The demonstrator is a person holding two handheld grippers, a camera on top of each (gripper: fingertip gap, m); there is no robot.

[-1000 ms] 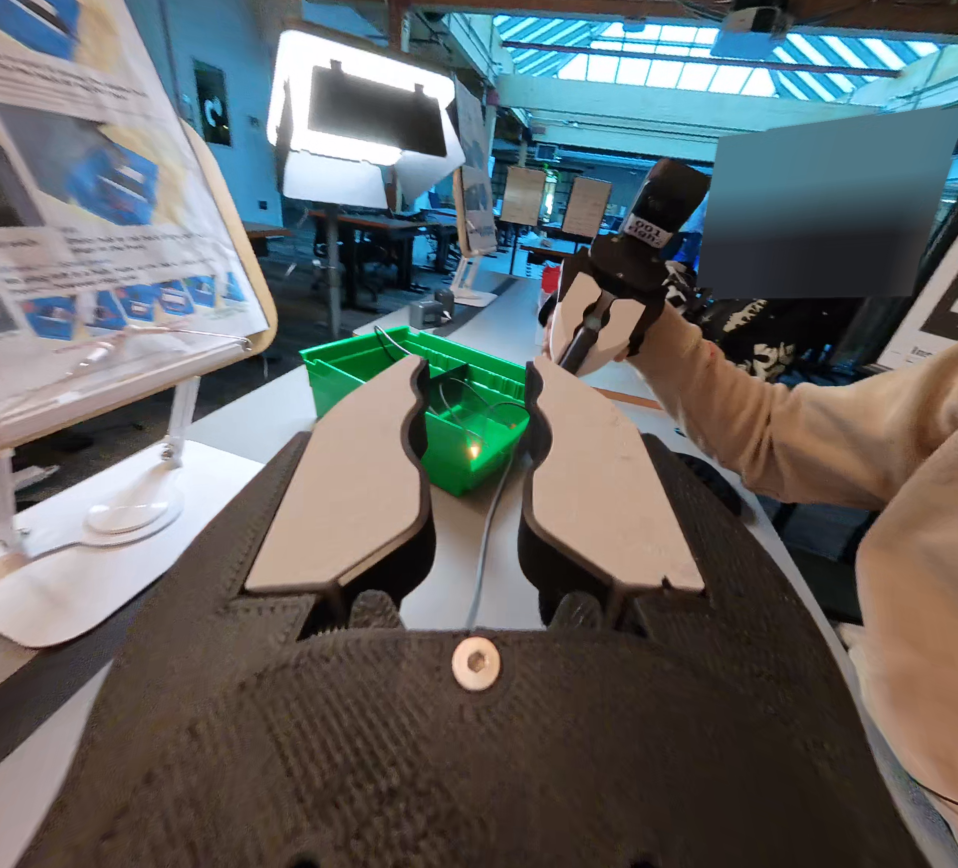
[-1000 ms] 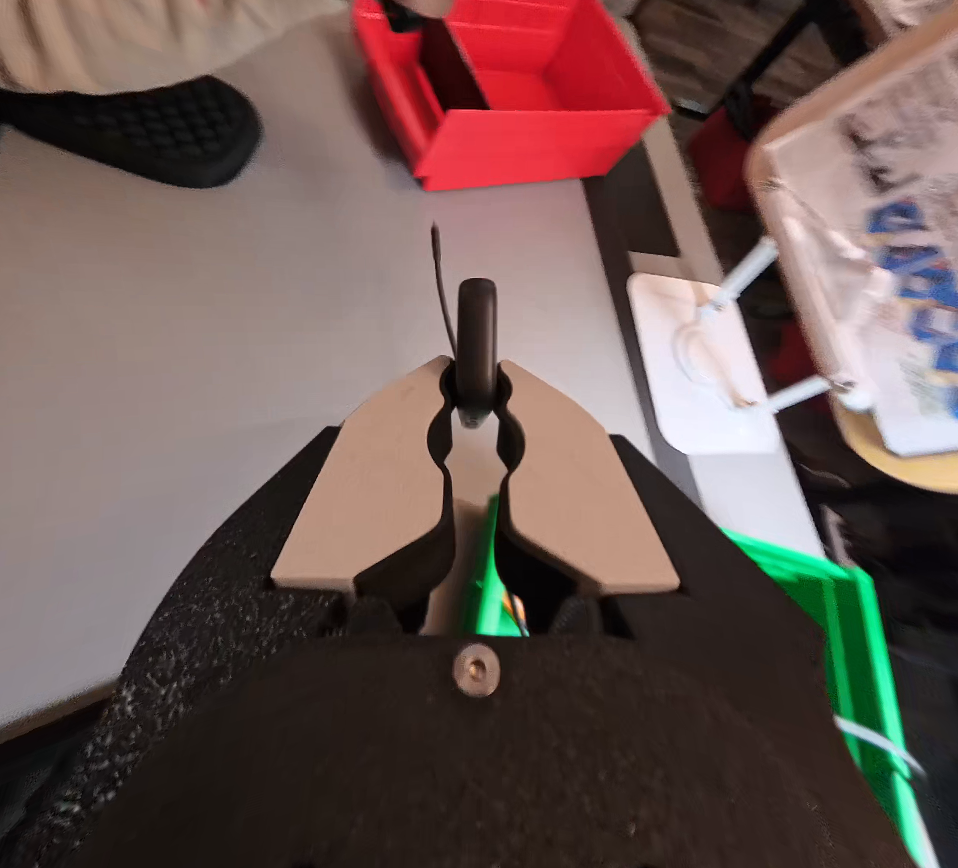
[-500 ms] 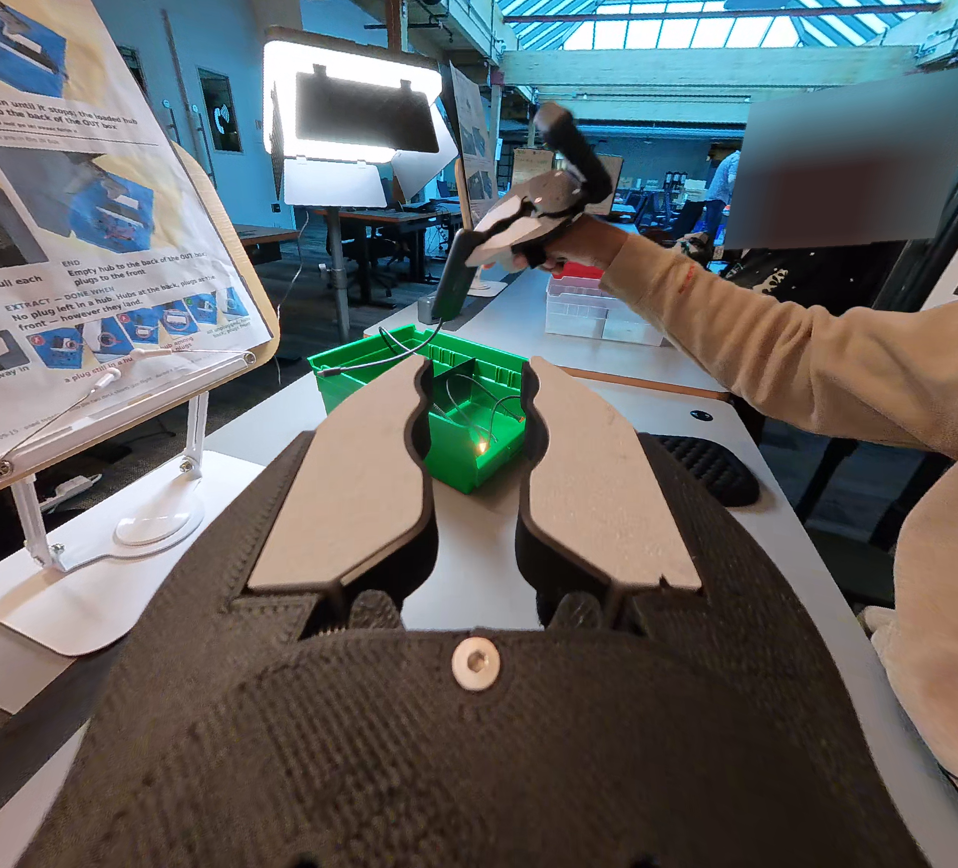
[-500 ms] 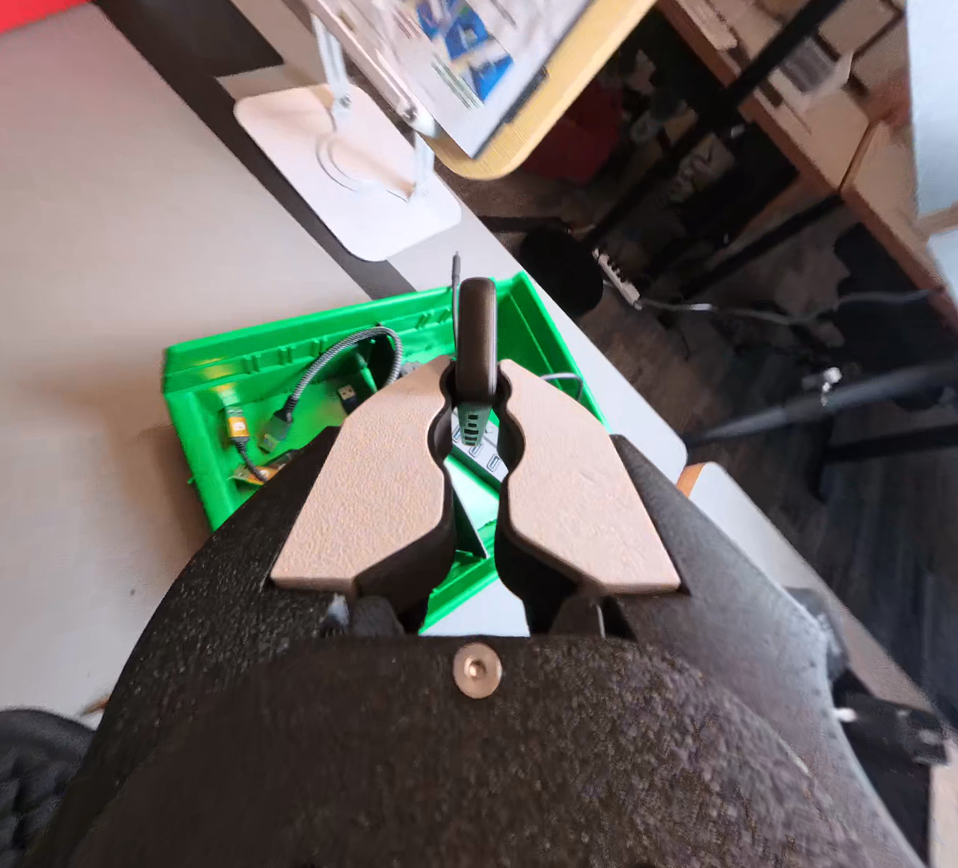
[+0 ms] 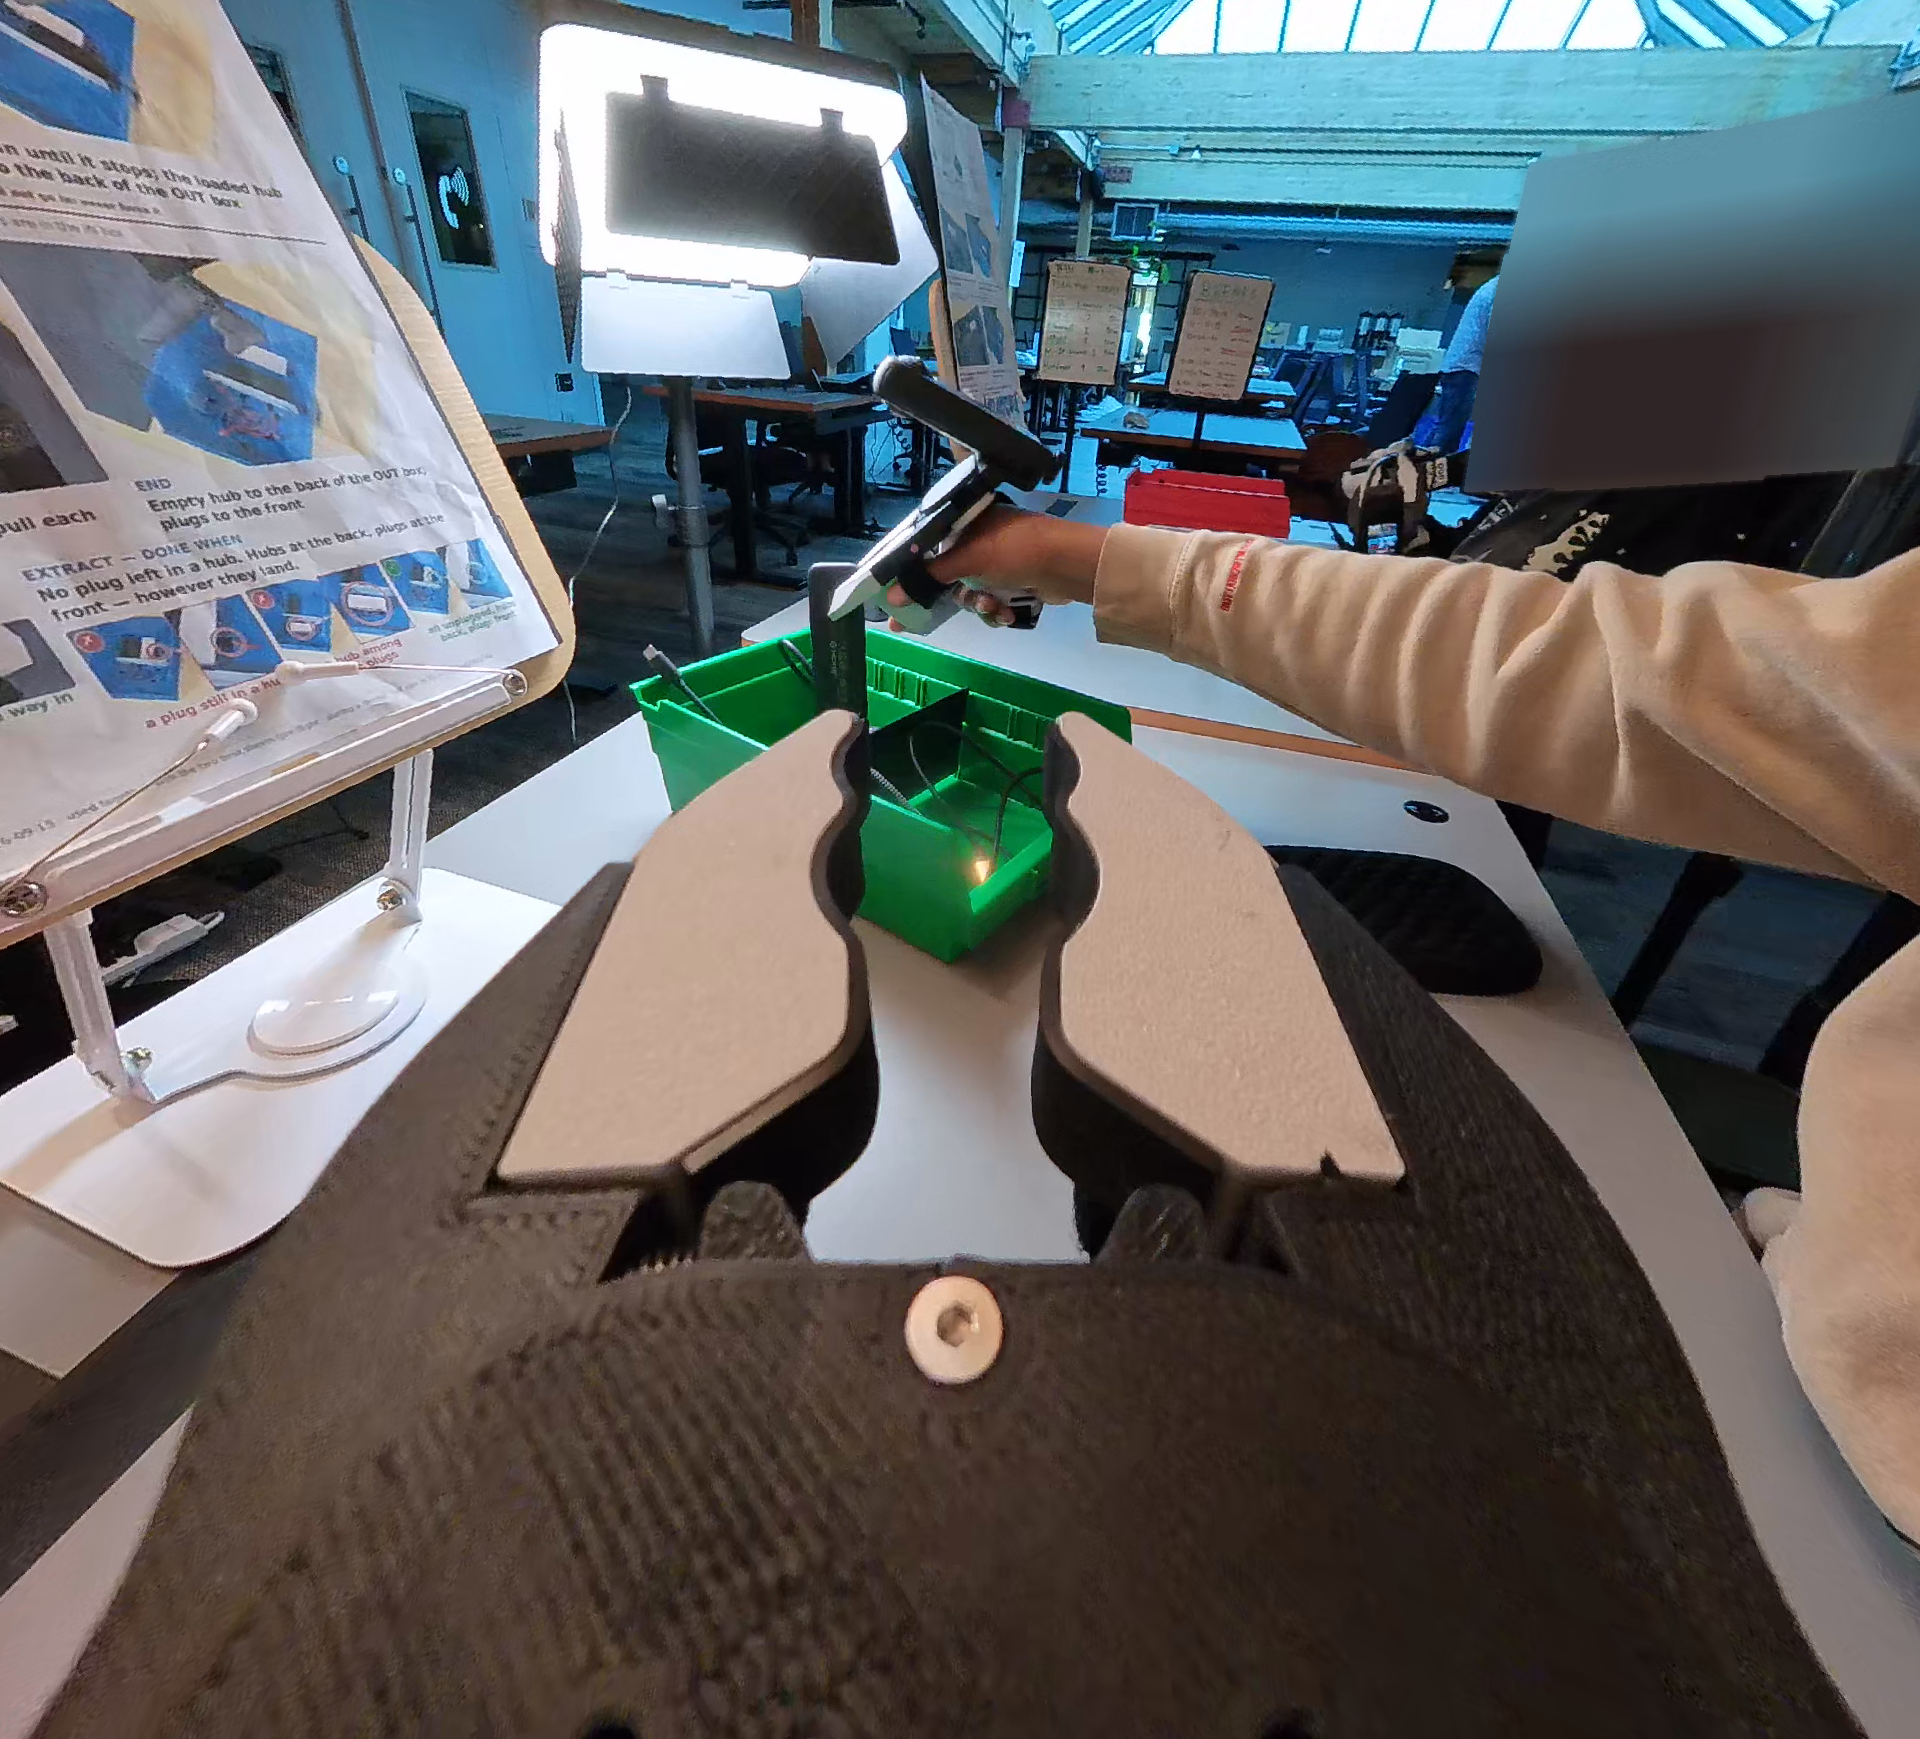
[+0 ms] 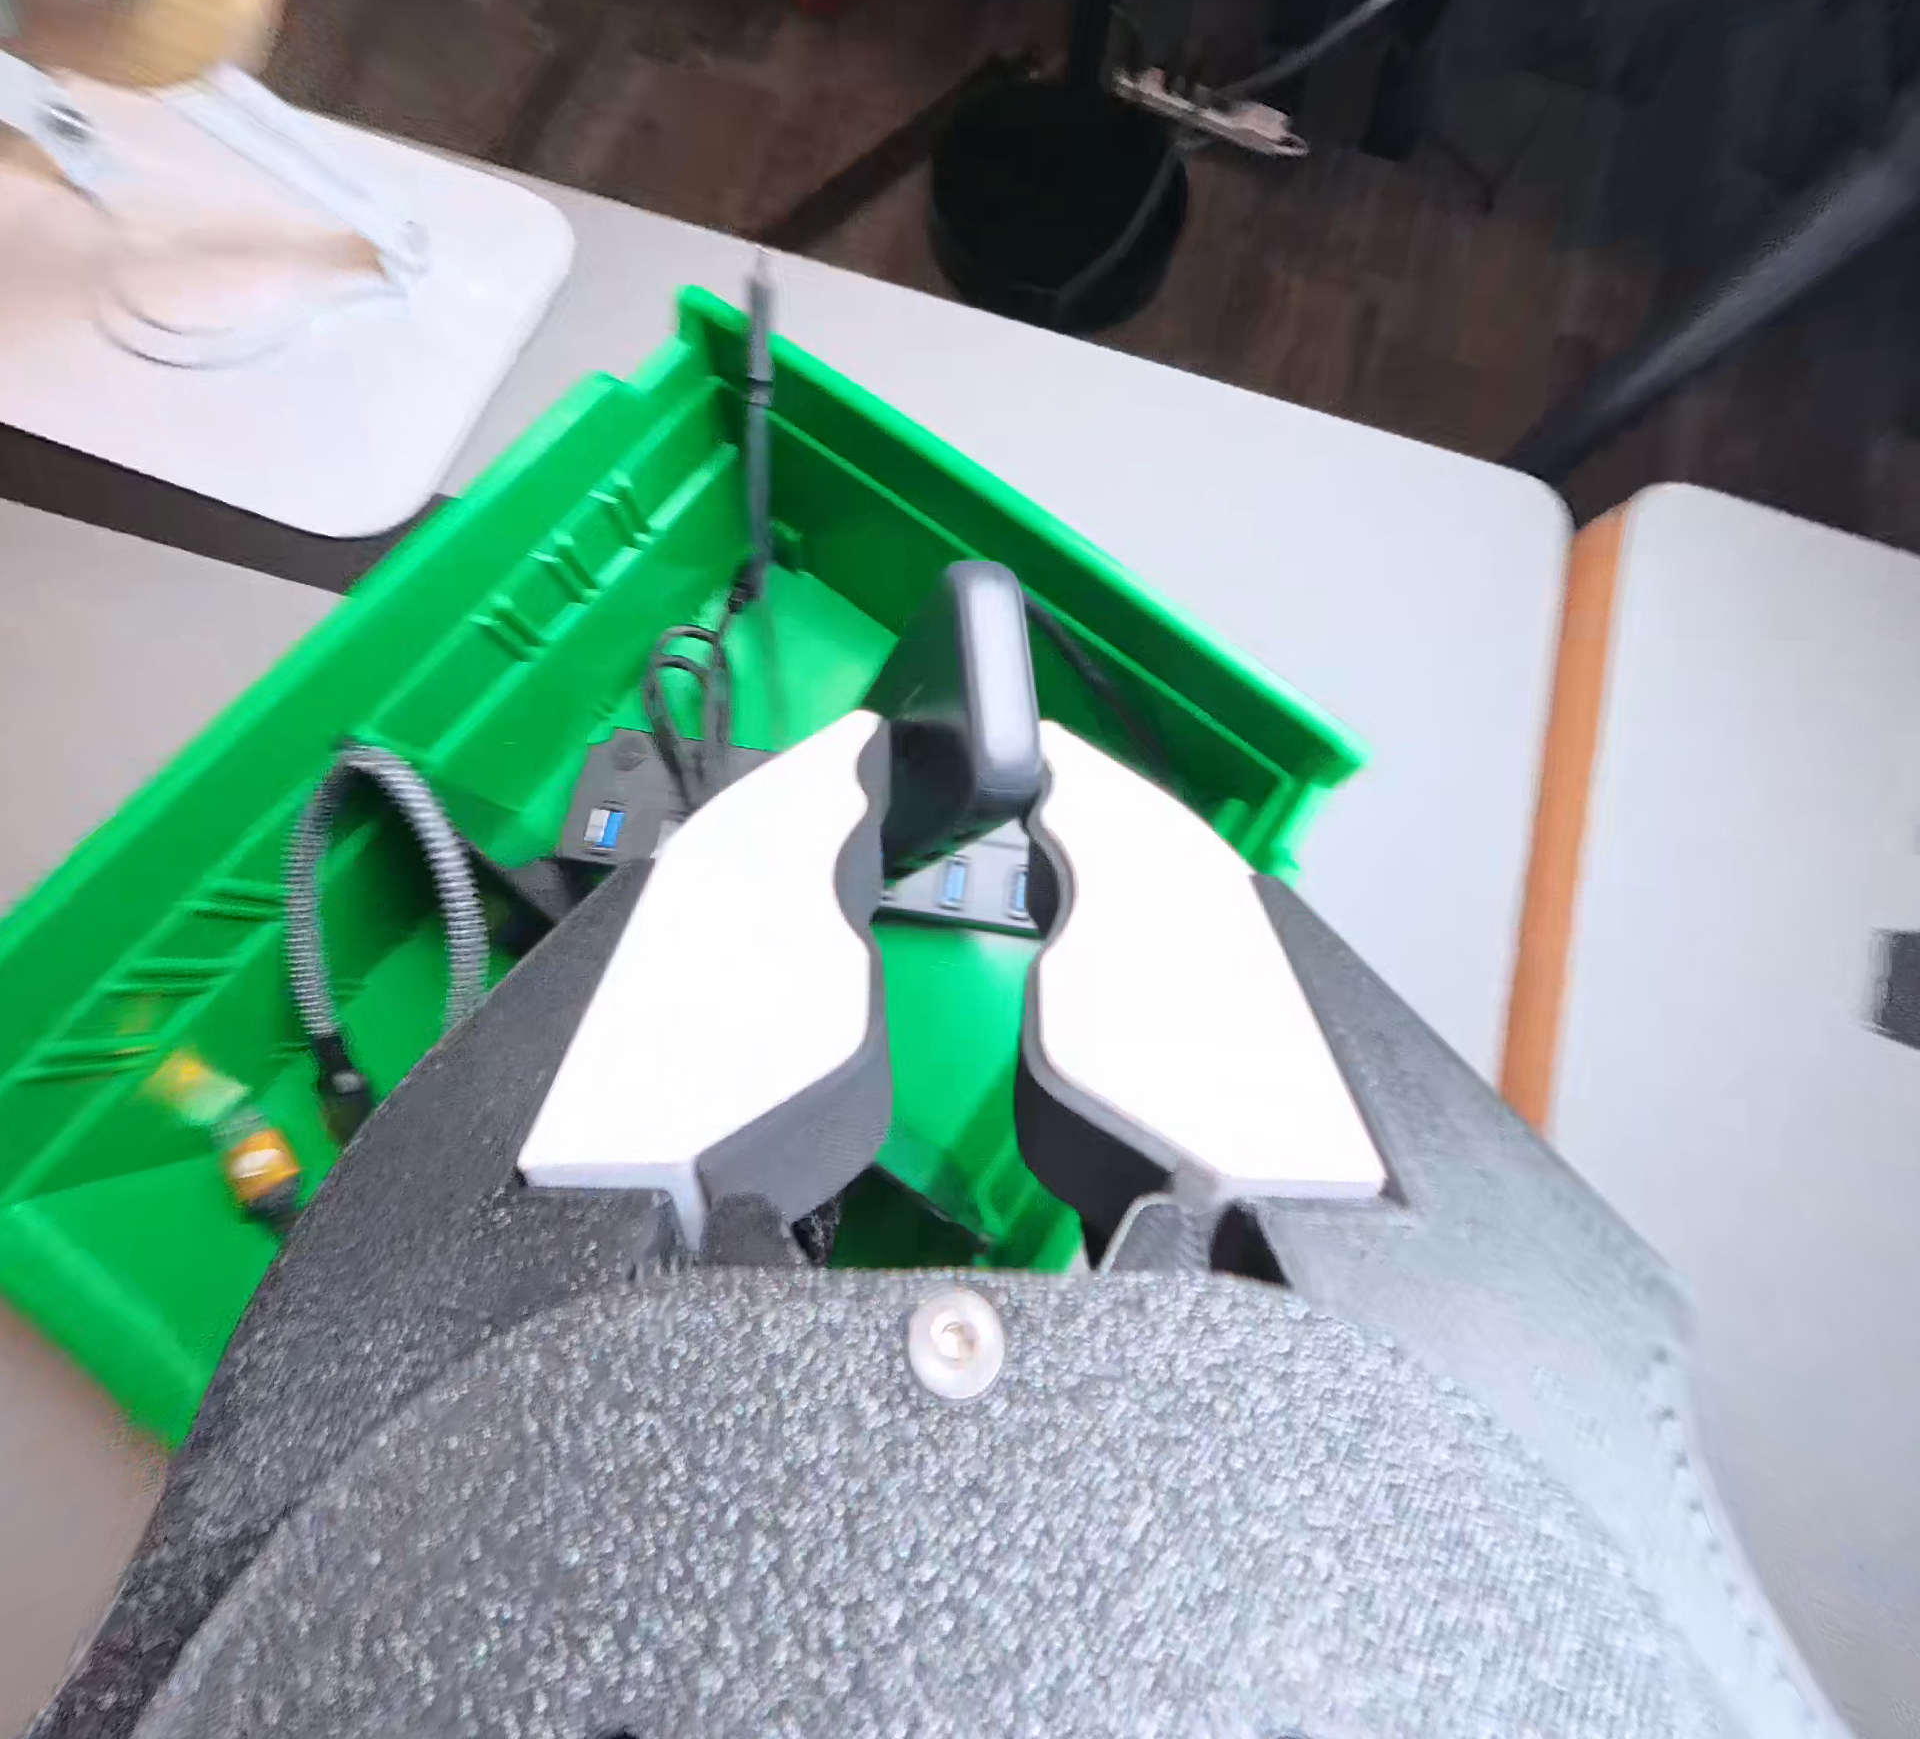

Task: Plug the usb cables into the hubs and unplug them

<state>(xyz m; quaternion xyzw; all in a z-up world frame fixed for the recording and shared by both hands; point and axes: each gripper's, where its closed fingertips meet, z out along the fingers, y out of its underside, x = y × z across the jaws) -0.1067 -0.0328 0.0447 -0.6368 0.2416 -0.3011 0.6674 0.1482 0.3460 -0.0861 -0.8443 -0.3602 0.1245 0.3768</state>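
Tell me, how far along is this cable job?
Partly done: two dark USB hubs with empty blue ports already lie in the green plastic bin. In hand: the right claw holds another dark hub over that bin. Left: setting it down; the open left claw holds nothing.

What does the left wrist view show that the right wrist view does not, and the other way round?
Only the left wrist view shows the open left tongs, the instruction board, the lamp panel and the sleeve behind the right tongs.

Only the right wrist view shows the bin's inside from above: hubs with blue ports, a braided cable, an orange plug.

Both show the green bin on the white table and the dark hub between the right tongs.
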